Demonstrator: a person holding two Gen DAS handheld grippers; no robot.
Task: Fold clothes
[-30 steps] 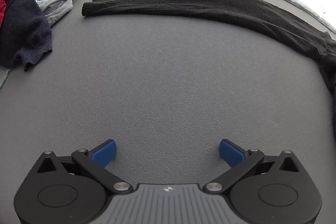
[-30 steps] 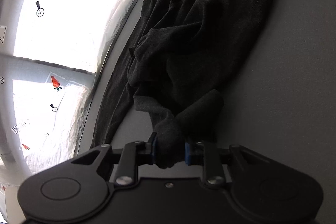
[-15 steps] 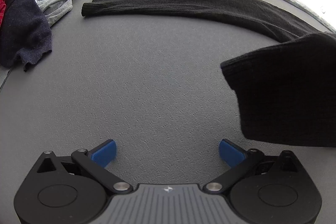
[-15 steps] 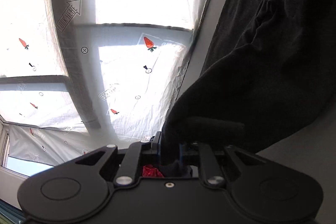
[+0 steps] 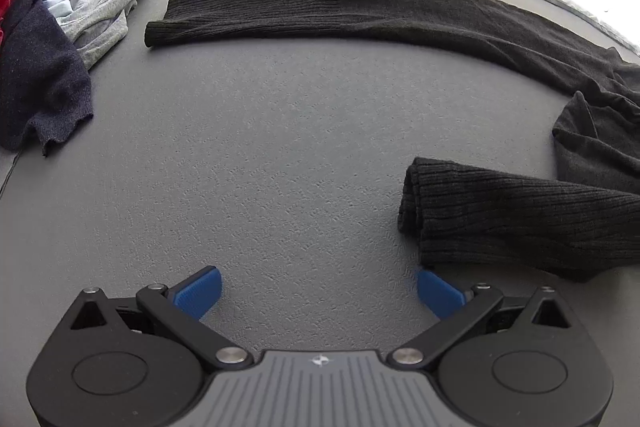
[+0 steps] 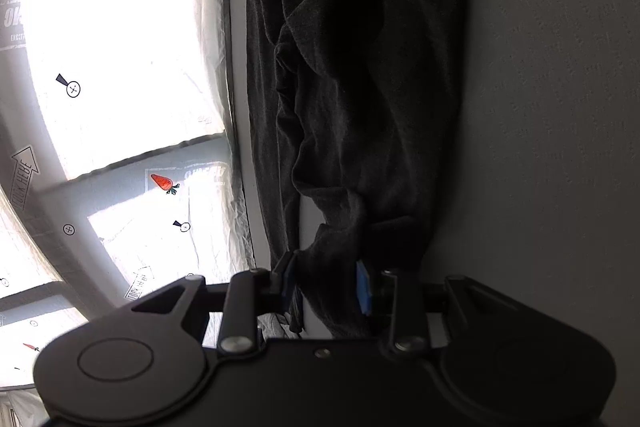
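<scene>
Left tongs [image 5: 318,291]: poised over bare grey bench [image 5: 280,155], blue pads spread wide, nothing between them.
Right tongs [image 6: 329,285]: jaws just been opening; a bunched fold of the black sweater [image 6: 360,67] sits between the blue pads, which stand apart; cannot tell whether the pads press the cloth or merely flank it.
Sweater relative to left tongs: nearest part is the ribbed cuff [image 5: 416,203] of one sleeve, lying on the bench just ahead of the right-hand pad and off to that side, not touching it; rest of the black sweater [image 5: 360,11] well apart, along the far edge of the bench.
Sweater relative to right tongs: cloth runs straight ahead from the jaws, away from the camera, spread on the bench beside its edge.
Long axis, left wrist view: far sleeve stretched side to side across the picture, cuff end pointing left, body end curving down at the right; near sleeve also lies side to side, cuff pointing left, its other end leaving the frame on the right.
Long axis, right wrist view: garment lengthwise along the line of the tongs, rumpled in soft folds, parallel to the bench edge on the left.
Other clothes: heap of navy, grey and red garments [image 5: 44,59] at the far left of the bench, apart from the sweater.
Beyond the bench: white sheeting printed with carrots [image 6: 162,183] and arrows.
</scene>
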